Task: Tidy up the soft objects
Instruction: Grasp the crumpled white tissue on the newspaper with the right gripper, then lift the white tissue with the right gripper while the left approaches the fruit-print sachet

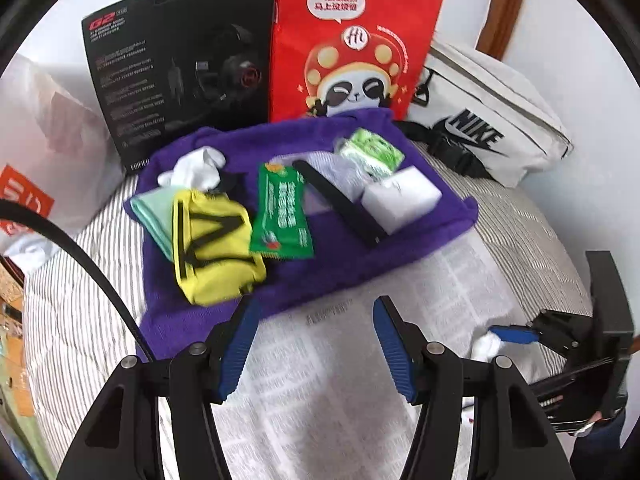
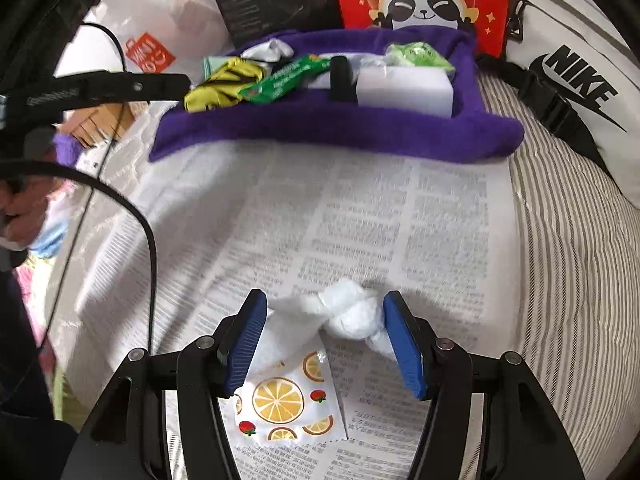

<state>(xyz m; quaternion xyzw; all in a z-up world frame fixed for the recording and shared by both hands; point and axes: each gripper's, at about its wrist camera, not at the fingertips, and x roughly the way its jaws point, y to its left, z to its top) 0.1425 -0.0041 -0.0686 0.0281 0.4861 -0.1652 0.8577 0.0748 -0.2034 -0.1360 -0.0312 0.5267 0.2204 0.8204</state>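
Observation:
In the left wrist view my left gripper [image 1: 316, 344] is open and empty over a newspaper [image 1: 360, 360], just before the edge of a purple towel [image 1: 320, 256]. On the towel lie a yellow pouch [image 1: 214, 248], a green packet [image 1: 282, 212], a white sock [image 1: 196, 168], a white box [image 1: 400, 200], a green-and-white pack [image 1: 372, 152] and a black strap [image 1: 340, 204]. In the right wrist view my right gripper [image 2: 324, 332] is shut on a knotted white bag with a fruit print [image 2: 348, 316]. Both pads touch the bag, low over the newspaper [image 2: 360, 220].
Behind the towel stand a black headset box [image 1: 180, 60] and a red paper bag [image 1: 352, 40]. A white Nike bag [image 1: 488, 120] with a black buckle strap lies at the right. A striped bedsheet [image 2: 560, 260] surrounds the newspaper, and a plastic bag [image 1: 28, 200] sits at the left.

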